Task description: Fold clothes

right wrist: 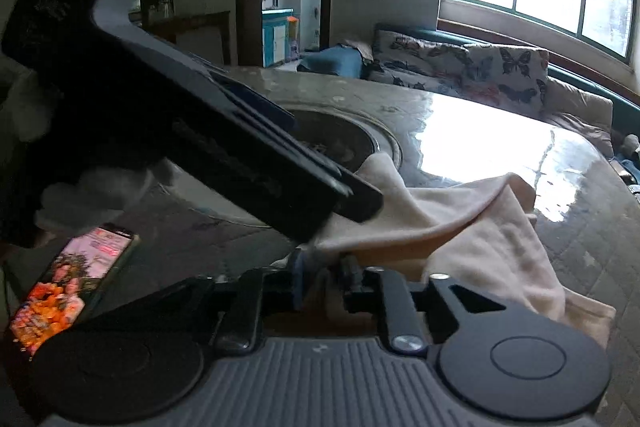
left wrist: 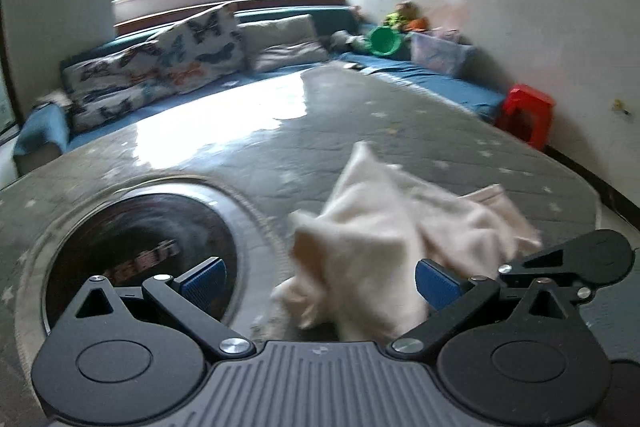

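A crumpled cream cloth (left wrist: 392, 227) is bunched up over the grey stone table (left wrist: 360, 107). My left gripper (left wrist: 320, 283) is open wide, and the cloth sits ahead of and partly between its blue pads (left wrist: 436, 285) without being pinched. In the right wrist view the same cloth (right wrist: 480, 239) trails off to the right across the table (right wrist: 580, 211). My right gripper (right wrist: 325, 281) has its jaws close together with a fold of the cloth bunched between them. The left gripper (right wrist: 356, 201) reaches in from the upper left as a dark shape just above the cloth.
A round dark recess (left wrist: 140, 259) is sunk into the table left of the cloth. A lit phone (right wrist: 72, 283) lies on the table by my right gripper. Butterfly-print cushions (left wrist: 168, 63) on a blue bench, a green bowl (left wrist: 384, 41) and a red stool (left wrist: 528, 115) ring the table.
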